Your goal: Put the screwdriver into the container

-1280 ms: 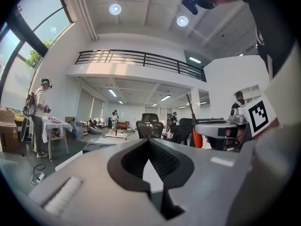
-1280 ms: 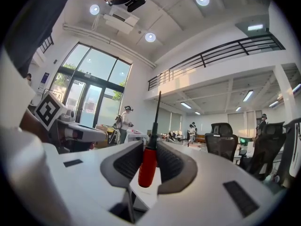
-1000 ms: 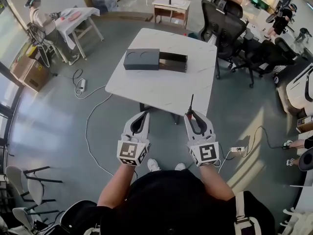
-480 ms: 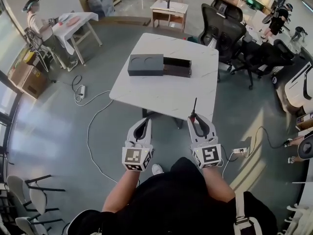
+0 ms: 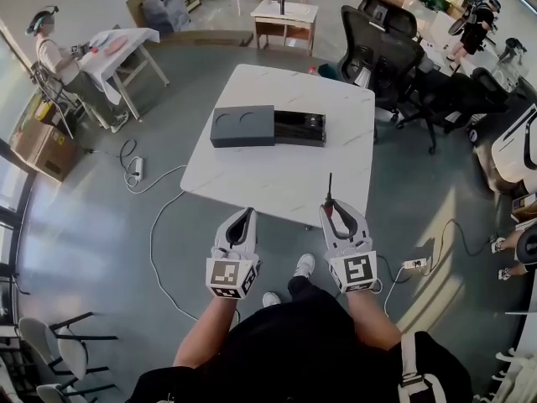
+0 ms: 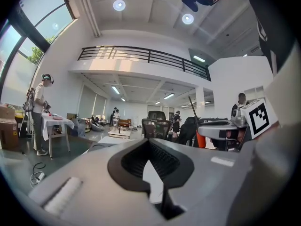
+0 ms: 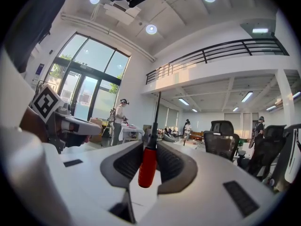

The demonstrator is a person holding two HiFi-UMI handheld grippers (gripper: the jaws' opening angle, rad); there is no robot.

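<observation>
The dark grey container [image 5: 243,126] lies on the white table [image 5: 277,183] with its black drawer part [image 5: 300,128] pulled out to the right. My right gripper [image 5: 333,211] hangs short of the table's near edge, shut on the red handle of the screwdriver [image 7: 147,166]. The thin black shaft [image 5: 329,185] points forward and up past the fingertips. In the right gripper view my gripper [image 7: 151,147] clamps the handle between both pads. My left gripper [image 5: 242,221] is level with it on the left, shut and holding nothing; its own view [image 6: 149,141] shows only the table beyond.
Black office chairs [image 5: 382,40] crowd the table's far right side. A person [image 5: 49,47] works at a cloth-covered table at the far left, with cardboard boxes [image 5: 38,139] nearby. A white cable [image 5: 153,229] and a power strip [image 5: 137,168] lie on the floor left of the table.
The person holding the grippers has taken a step, so the table has shifted a little in view. Both grippers keep their poses and the screwdriver stays clamped.
</observation>
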